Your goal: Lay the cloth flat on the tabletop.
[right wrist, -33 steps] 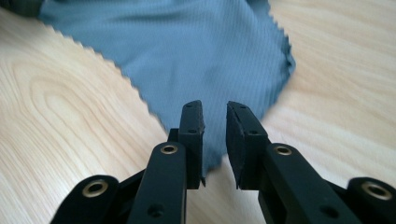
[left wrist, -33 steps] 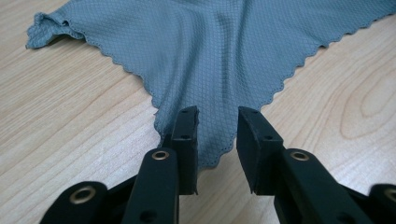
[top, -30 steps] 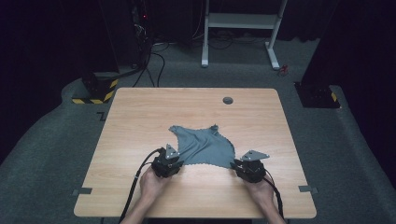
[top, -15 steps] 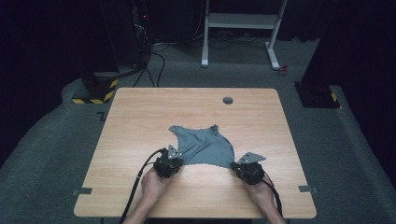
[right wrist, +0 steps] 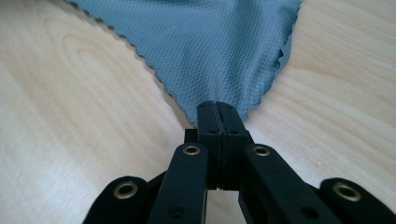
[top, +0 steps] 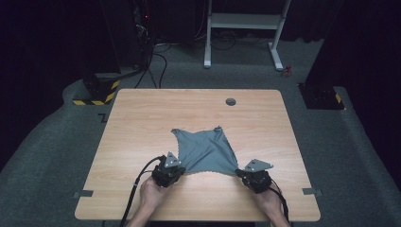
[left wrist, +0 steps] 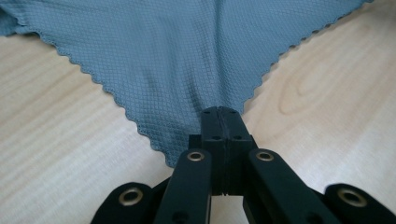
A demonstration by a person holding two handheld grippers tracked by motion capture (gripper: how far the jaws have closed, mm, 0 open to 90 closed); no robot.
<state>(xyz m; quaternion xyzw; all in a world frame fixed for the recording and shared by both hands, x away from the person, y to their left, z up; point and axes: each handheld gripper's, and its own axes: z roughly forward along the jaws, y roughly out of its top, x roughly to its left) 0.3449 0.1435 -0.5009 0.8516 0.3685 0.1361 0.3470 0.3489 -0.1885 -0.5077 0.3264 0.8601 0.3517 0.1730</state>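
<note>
High view: thin, limp grey microfibre cloth [top: 205, 150] on bench [top: 142, 123], light and floppy, best pinched at near corners, left claw [top: 176, 169] and right claw [top: 241, 172] each clamped there.

Slate-grey cloth [top: 206, 150] with a fine diamond weave and scalloped edges, sitting on a pale wood-grain surface [top: 142, 123], black left tool [left wrist: 219, 113] and black right tool [right wrist: 216, 106] with brass rivets, yellow-and-black hazard stripes [top: 97, 96] out at ten o'clock.
</note>
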